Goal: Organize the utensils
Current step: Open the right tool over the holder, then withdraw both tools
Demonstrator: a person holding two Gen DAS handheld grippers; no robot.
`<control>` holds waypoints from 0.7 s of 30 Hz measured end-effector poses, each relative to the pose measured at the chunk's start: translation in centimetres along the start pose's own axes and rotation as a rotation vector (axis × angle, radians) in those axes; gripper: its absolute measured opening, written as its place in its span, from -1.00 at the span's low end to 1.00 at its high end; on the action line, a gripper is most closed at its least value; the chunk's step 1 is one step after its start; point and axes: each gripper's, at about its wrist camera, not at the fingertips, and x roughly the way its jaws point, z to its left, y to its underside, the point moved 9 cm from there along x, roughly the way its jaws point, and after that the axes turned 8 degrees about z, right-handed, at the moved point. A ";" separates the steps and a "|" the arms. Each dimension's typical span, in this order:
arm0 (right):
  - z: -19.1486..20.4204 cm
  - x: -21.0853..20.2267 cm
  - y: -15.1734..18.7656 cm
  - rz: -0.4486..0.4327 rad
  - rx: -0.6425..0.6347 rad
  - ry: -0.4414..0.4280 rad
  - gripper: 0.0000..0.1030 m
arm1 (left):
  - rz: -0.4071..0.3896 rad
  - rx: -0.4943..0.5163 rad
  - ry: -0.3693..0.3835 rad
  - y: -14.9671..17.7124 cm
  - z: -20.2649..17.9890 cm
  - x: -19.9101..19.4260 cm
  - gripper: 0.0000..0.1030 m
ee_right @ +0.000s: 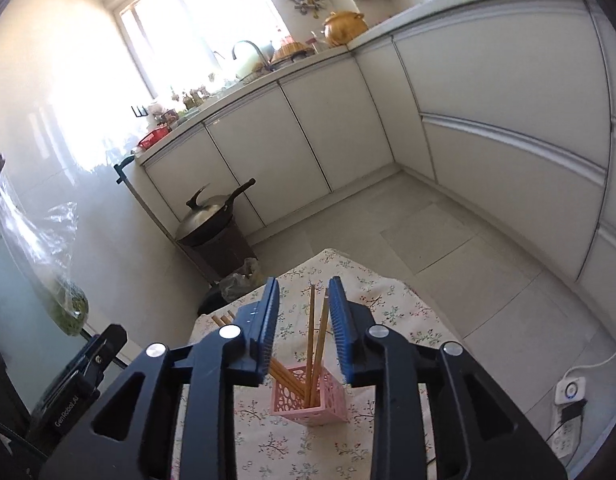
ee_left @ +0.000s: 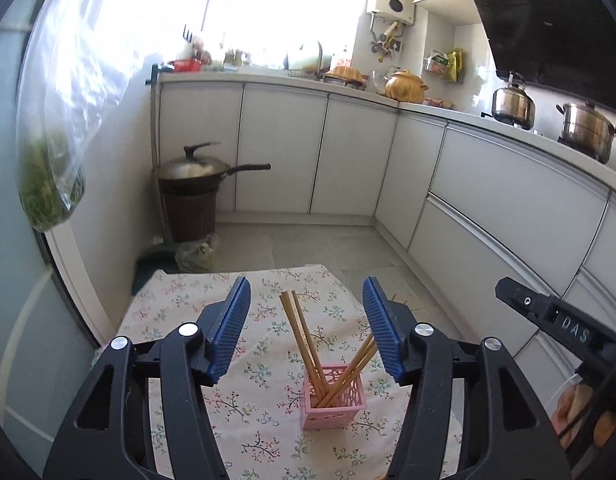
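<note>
A pink perforated holder (ee_left: 334, 403) stands on a table with a floral cloth (ee_left: 188, 312). Several wooden chopsticks (ee_left: 300, 332) stand in it, leaning apart. My left gripper (ee_left: 306, 300) is open and empty, held above and in front of the holder. In the right wrist view the same holder (ee_right: 308, 400) and chopsticks (ee_right: 311, 336) show between the fingers. My right gripper (ee_right: 302, 300) is open and empty above the holder. The right gripper's body shows at the right edge of the left wrist view (ee_left: 556, 320).
White kitchen cabinets (ee_left: 348, 152) run along the back and right. A lidded wok (ee_left: 200, 172) sits on a brown bin by the wall. A plastic bag of greens (ee_left: 56, 184) hangs at the left. Pots (ee_left: 584, 128) stand on the counter. A power strip (ee_right: 568, 396) lies on the floor.
</note>
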 end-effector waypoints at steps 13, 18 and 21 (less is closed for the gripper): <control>0.0 -3.5 2.5 -0.096 -0.139 0.154 0.13 | -0.033 0.043 -0.051 1.2 -1.5 -1.8 0.66; -2.0 -4.1 3.3 -0.089 -0.094 0.201 0.35 | -0.032 0.042 -0.058 2.2 -1.5 -2.3 0.79; -3.0 -4.3 3.9 -0.085 -0.073 0.228 0.54 | -0.024 0.045 -0.062 3.1 -1.4 -2.5 0.86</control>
